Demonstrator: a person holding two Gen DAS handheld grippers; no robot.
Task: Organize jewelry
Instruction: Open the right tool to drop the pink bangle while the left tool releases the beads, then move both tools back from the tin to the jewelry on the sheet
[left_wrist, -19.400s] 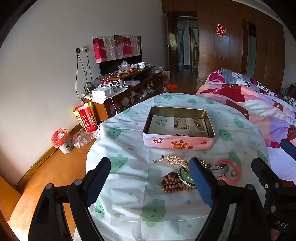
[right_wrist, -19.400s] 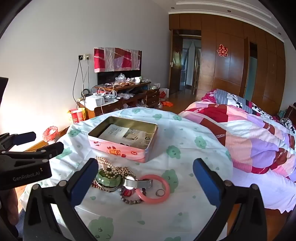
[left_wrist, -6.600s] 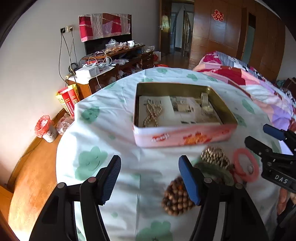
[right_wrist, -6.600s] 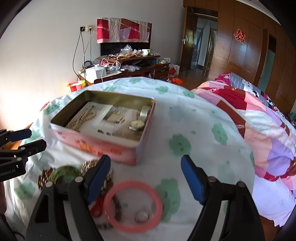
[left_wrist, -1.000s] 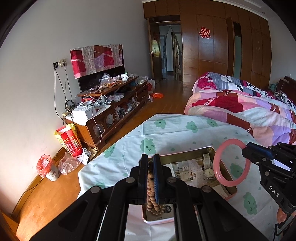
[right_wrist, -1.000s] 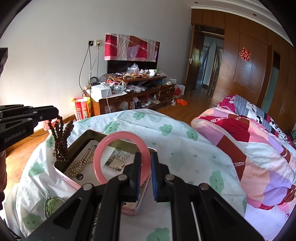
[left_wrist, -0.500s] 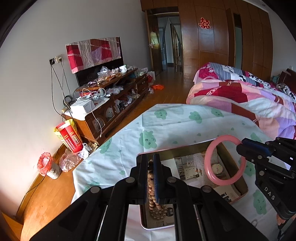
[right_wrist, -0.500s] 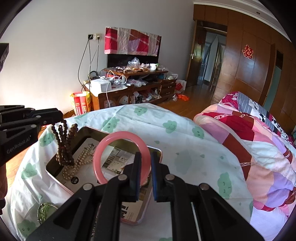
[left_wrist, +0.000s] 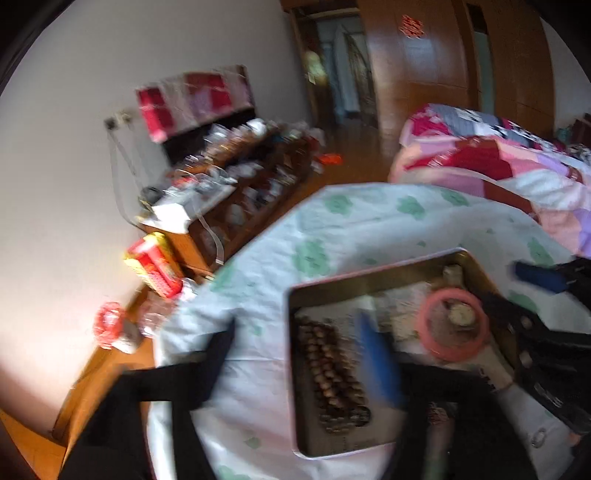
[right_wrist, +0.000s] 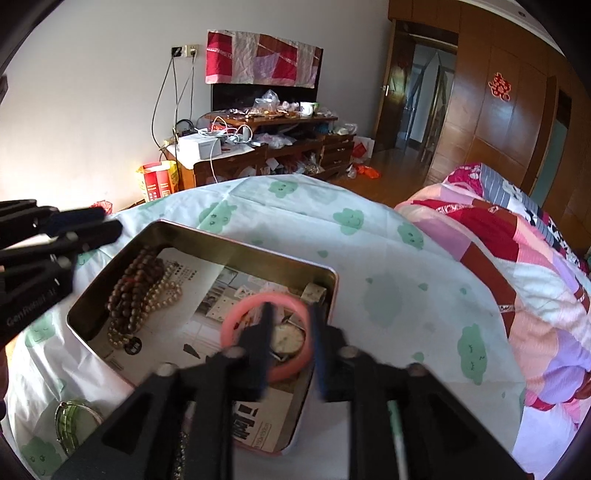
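Observation:
The pink tin box (right_wrist: 328, 275) stands open on the round table, and shows in the left wrist view (left_wrist: 295, 369) too. The brown bead bracelet (left_wrist: 332, 373) lies inside at its left end (right_wrist: 135, 284), beside a pearl strand (right_wrist: 162, 295). The pink bangle (right_wrist: 236, 317) lies in the box's right part around a watch (right_wrist: 290, 339); it also shows in the left wrist view (left_wrist: 452, 325). My left gripper (left_wrist: 299, 339) is open above the box's left end. My right gripper (right_wrist: 291, 339) is open, its jaws parted over the bangle.
A green bangle (right_wrist: 72, 417) and other jewelry lie on the cloud-print tablecloth (right_wrist: 369, 236) in front of the box. A bed with a patchwork quilt (right_wrist: 517, 258) is to the right. A cluttered TV cabinet (right_wrist: 258, 147) stands against the far wall.
My left gripper opened and let the brown beads drop into the box. My right gripper lowered the pink bangle into the box and opened off it.

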